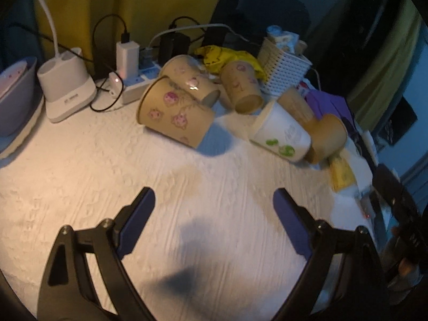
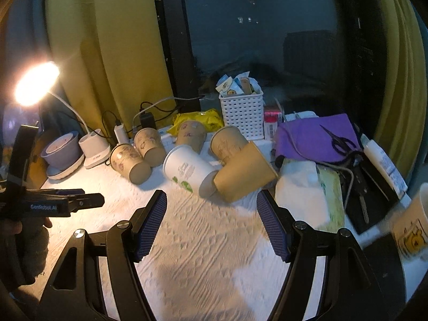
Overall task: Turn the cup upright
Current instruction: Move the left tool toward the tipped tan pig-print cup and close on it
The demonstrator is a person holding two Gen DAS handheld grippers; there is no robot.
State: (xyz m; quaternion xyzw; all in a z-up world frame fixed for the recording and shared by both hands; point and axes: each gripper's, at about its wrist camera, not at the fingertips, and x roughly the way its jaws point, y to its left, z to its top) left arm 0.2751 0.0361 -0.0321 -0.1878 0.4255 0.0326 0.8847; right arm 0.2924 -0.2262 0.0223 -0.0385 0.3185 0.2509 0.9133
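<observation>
Several paper cups lie on their sides on the white tablecloth [image 1: 107, 176]. A tan cup with pink flowers [image 1: 174, 113] lies nearest my left gripper [image 1: 214, 200], which is open and empty, well short of it. A white cup with green print [image 2: 187, 169] and a plain tan cup [image 2: 244, 172] lie touching, just beyond my right gripper [image 2: 211, 206], which is open and empty. More tan cups [image 2: 148, 144] lie behind. The left gripper also shows at the left edge of the right wrist view [image 2: 88, 200].
A white lamp base [image 1: 67, 91], power strip with chargers [image 1: 131, 80], white basket [image 2: 242, 115], yellow packet [image 2: 199, 117], purple bowl on a plate [image 2: 61, 152], purple pouch with scissors [image 2: 318, 139], tissue pack [image 2: 329, 192] and another cup [image 2: 412, 227] at the right edge.
</observation>
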